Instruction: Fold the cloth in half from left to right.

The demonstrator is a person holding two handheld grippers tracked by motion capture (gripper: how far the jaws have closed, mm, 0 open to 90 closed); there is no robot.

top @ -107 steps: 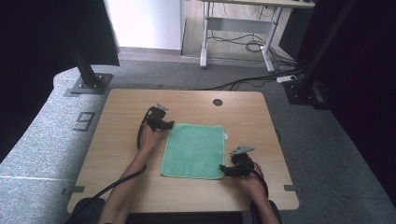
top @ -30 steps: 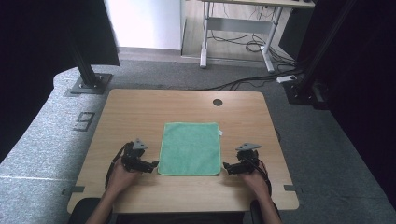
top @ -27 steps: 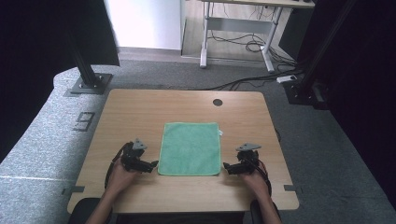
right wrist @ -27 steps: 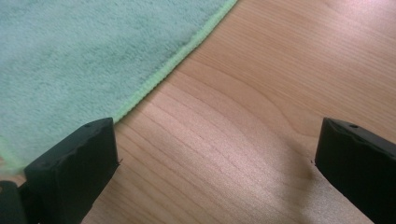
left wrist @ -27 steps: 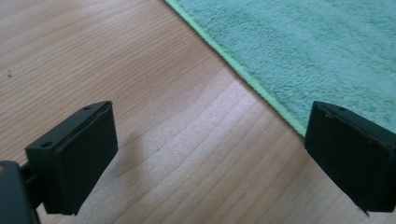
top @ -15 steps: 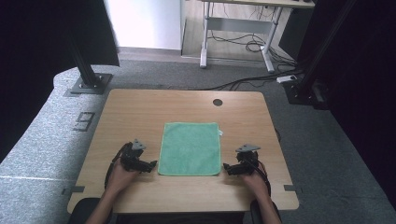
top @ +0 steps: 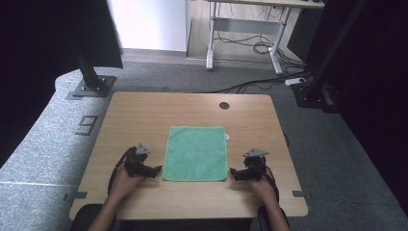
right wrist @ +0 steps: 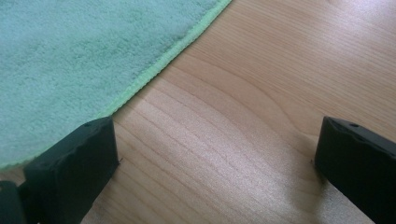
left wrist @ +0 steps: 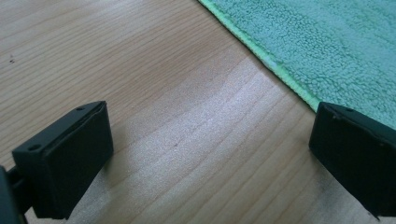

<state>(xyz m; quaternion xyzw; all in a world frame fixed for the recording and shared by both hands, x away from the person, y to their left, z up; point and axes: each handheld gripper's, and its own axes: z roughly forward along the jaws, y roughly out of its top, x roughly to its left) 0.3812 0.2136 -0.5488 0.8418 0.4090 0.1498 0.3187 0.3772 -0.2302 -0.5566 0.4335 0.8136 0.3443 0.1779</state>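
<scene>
Left gripper view, jaws: wide apart, nothing betw. them, bare wood under the gap; tips low over the tabletop, contact w/ wood cannot tell.
Left gripper [left wrist: 210,154]: one jaw block at lower left over wood, other at right edge w/ its tip overlapping the towel hem in frame; touching cloth or just above it, cannot tell.
Right gripper view, jaws: also wide apart, empty; wood grain fills the gap.
Right gripper [right wrist: 215,163]: left-hand jaw sits right at the towel's hem, other jaw well out on bare wood.
Towel [top: 196,153]: green terry cloth, spread flat, roughly square, lighter stitched hem. Lies centre of table, nearer the person's edge than the far edge. Small white tag at its far right corner.
Towel in gripper views: runs off upper right in left gripper view [left wrist: 327,42]; covers upper left in right gripper view [right wrist: 79,56]. Hem reads straight, no lifted corner seen.
High view, grippers: left gripper [top: 155,170] just beside towel's near left corner, right gripper [top: 234,172] just beside near right corner; both point inward at the cloth, approx. level w/ each other.
Hands: left hand [top: 123,179] and right hand [top: 260,185] behind the grippers, forearms come in from near edge.
Table [top: 144,115]: light wood, rounded corners, dark cable hole [top: 224,105] near far edge.
Surround: grey carpet floor [top: 43,149]; second desk frame w/ cables [top: 250,43] beyond.
</scene>
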